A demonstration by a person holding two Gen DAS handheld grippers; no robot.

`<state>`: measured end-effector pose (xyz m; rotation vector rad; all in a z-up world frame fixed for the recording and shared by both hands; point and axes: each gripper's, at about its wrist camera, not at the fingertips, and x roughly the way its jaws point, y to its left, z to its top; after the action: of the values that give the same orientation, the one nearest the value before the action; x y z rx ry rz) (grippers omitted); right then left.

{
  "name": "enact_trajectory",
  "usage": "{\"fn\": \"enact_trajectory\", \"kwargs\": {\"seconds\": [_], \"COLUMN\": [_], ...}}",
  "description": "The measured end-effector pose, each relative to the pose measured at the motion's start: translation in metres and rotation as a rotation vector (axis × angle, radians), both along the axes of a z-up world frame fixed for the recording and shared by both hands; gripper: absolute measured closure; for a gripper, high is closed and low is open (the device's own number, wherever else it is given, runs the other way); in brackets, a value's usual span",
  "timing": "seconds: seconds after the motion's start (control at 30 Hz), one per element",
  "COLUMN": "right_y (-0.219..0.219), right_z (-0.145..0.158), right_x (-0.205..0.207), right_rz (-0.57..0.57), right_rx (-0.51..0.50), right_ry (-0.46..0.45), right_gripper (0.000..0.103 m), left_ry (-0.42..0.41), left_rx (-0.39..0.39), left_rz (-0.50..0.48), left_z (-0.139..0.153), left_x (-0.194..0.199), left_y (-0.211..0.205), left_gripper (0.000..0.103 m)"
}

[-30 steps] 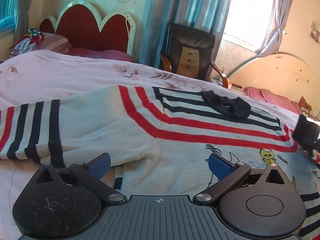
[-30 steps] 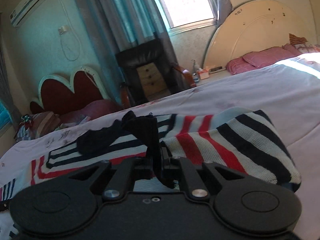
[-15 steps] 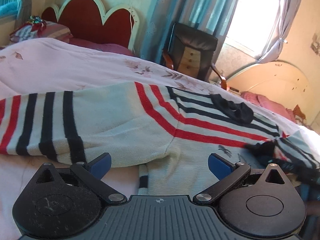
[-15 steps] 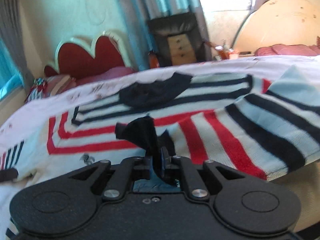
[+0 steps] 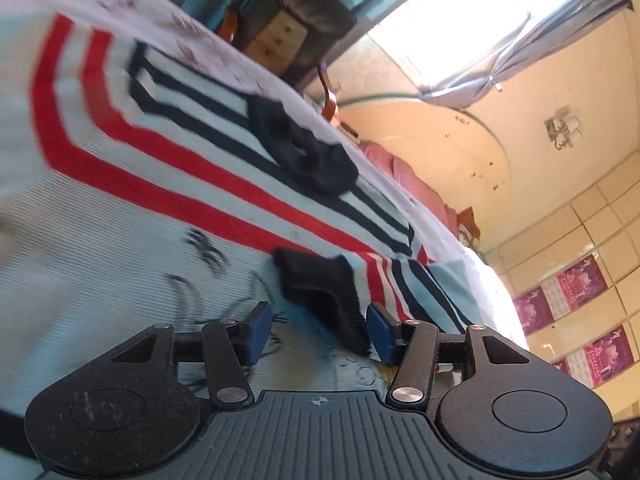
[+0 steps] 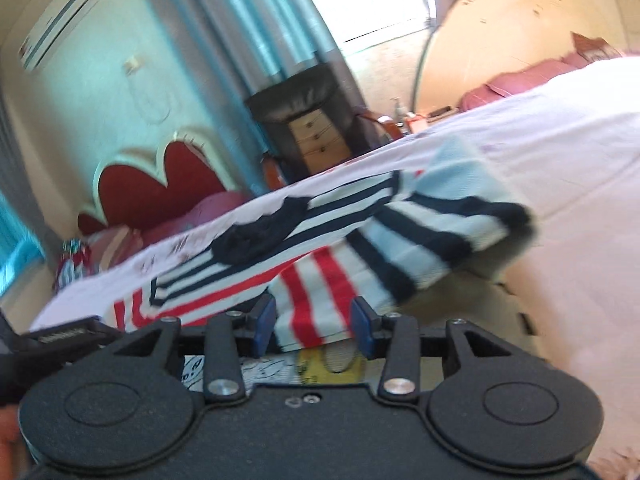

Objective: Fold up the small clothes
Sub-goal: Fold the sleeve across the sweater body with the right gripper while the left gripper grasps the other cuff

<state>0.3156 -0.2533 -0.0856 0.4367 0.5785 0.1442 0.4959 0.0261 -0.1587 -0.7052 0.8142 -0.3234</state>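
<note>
Striped sweater (image 5: 120,208) spread on bed (image 6: 580,160), black cuff (image 5: 320,292) by the jaws.
Left gripper (image 5: 318,330) closing, cuff between pads, touching the right one; right gripper (image 6: 314,326) opening over folded sleeve (image 6: 432,236), holding nothing.

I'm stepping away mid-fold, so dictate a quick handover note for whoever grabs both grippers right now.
Left gripper: jaws closing around the cuff of the black sleeve end; pads not yet pressing on it.
Right gripper: jaws opening, nothing gripped; the red-and-white striped knit lies just ahead.
The white knit sweater with red and navy stripes lies spread on the pale bedsheet, black collar up top, right sleeve folded in over the body.
Done: right sleeve laid across.
Left: remaining folds, not yet begun.
</note>
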Motion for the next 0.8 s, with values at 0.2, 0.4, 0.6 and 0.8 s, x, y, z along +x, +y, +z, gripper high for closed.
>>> {"fn": "enact_trajectory", "kwargs": {"seconds": [0.2, 0.4, 0.6, 0.8], "right_y": [-0.053, -0.104, -0.111, -0.126], "right_z": [-0.001, -0.034, -0.063, -0.076], "right_x": [-0.01, 0.004, 0.028, 0.043], "right_rz": [-0.096, -0.16, -0.133, -0.188], "right_rx": [0.138, 0.477, 0.68, 0.743], "right_ry": [0.006, 0.058, 0.111, 0.132], "right_gripper": [0.05, 0.043, 0.043, 0.047], "left_ry": [-0.041, -0.127, -0.096, -0.067], "left_rx": [0.079, 0.206, 0.226, 0.233], "left_rz": [-0.005, 0.03, 0.056, 0.072], "left_z": [0.006, 0.039, 0.039, 0.017], "left_x": [0.021, 0.012, 0.0, -0.009], "left_y": [-0.034, -0.011, 0.03, 0.036], "left_gripper": [0.098, 0.098, 0.098, 0.098]}}
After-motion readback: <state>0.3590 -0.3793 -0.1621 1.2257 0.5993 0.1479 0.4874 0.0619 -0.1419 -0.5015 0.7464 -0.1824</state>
